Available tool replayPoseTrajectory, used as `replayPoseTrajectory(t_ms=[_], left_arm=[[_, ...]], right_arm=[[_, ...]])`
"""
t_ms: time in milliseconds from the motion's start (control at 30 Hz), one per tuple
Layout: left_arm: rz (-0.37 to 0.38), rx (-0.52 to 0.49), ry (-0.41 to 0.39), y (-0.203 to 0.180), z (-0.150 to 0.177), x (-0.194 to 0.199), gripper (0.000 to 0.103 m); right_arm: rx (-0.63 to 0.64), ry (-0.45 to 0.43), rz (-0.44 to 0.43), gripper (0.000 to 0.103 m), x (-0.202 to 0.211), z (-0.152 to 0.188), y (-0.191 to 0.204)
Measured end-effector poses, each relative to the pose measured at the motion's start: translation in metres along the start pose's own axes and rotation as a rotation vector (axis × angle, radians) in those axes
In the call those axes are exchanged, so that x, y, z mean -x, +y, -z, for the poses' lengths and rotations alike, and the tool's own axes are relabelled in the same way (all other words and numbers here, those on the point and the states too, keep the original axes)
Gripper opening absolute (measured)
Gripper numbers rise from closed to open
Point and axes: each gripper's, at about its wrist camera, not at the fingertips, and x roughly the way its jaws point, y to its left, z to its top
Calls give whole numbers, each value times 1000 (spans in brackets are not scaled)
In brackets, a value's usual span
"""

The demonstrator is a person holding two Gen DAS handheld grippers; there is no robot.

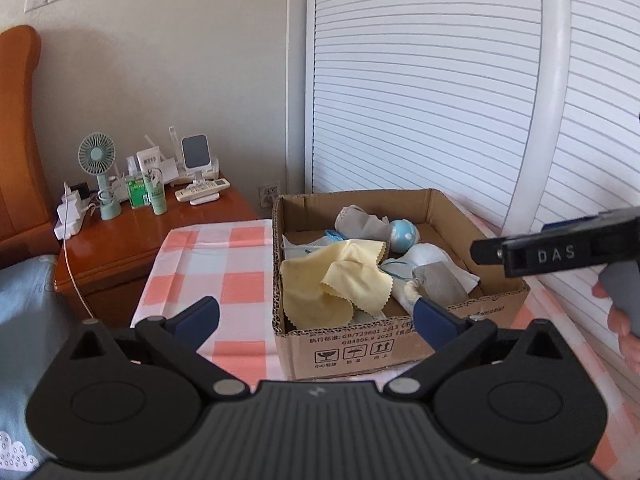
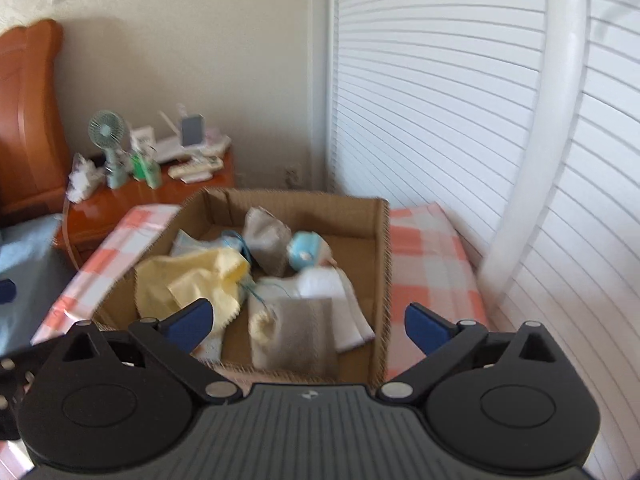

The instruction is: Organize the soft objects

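progress: late, soft items lie piled in box (image 1: pixel 400 344), none outside in view | left gripper (image 1: pixel 316 320): spread, empty, before box | right gripper (image 2: pixel 308 320): spread, empty, over cloths (image 2: pixel 192 280) | left: maybe tidying

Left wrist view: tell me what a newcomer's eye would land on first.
The cardboard box on the pink checked cloth, with a crumpled yellow cloth at its near left and a blue ball toward the back. Next, the open left gripper low in front, with nothing between its jaws. Then the green fan on the wooden nightstand at left.
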Motion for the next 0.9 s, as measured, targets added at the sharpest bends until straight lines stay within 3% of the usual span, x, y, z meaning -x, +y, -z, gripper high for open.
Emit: replayPoseTrajectory(t_ms=[133,233,433,900], left_arm=[[7,66,63,4,-6,2,102],[-28,82,99,3,-13,4,102],[-91,9,129,-12,-24,10,102],[-86,1,153,-21,-28,8,102]], right_arm=[[-19,80,94,103,16,11,5],[-26,86,129,103,34,17,8],[-56,75,138,103,57,21,12],[-75,76,148,103,59,22,11]])
